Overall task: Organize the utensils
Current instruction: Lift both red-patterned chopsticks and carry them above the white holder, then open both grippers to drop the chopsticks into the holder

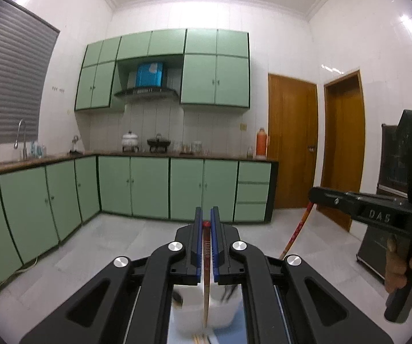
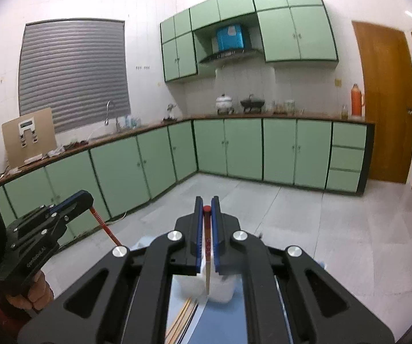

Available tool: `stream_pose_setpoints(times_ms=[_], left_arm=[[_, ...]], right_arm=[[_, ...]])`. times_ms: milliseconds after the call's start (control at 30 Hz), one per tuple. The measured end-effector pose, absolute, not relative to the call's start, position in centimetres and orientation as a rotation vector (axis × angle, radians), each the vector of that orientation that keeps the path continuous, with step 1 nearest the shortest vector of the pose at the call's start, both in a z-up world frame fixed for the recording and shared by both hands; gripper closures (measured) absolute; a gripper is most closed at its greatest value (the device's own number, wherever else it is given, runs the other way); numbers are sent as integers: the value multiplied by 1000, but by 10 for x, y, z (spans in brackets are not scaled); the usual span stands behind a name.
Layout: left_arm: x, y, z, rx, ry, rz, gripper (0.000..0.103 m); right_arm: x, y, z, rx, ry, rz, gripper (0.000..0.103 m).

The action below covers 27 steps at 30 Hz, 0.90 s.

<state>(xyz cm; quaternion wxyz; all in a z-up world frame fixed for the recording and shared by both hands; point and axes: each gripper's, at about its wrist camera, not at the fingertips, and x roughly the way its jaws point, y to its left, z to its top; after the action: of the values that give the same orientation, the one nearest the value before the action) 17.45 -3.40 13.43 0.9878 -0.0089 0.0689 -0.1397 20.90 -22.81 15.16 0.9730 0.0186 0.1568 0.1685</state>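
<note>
Chopstick (image 1: 206, 258) pinched upright between blue pads of left gripper (image 1: 206, 215), red tip at jaw top. Second chopstick (image 2: 207, 255) clamped same way in right gripper (image 2: 207, 204). Below: white container (image 2: 220, 289), loose chopsticks (image 2: 184, 318) on blue mat (image 2: 220, 324). Far: green cabinets (image 2: 243, 149), orange thermos (image 2: 357, 99).

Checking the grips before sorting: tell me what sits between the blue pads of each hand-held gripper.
One chopstick each, clamped near its red-tipped end. The left wrist view shows the left hand-held gripper shut on a chopstick; the right wrist view shows the right hand-held gripper shut on another.
</note>
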Motion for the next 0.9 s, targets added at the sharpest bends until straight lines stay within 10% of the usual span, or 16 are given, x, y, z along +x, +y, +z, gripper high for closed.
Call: stream_pose_setpoints(times_ms=[700,900], left_arm=[[290,-50,55,7,319,-218,97],[261,-40,51,11,324,-207,76]], right_arm=[[301,-217,63,4,438,312,94],[264,-230,60,29,390,284,75]])
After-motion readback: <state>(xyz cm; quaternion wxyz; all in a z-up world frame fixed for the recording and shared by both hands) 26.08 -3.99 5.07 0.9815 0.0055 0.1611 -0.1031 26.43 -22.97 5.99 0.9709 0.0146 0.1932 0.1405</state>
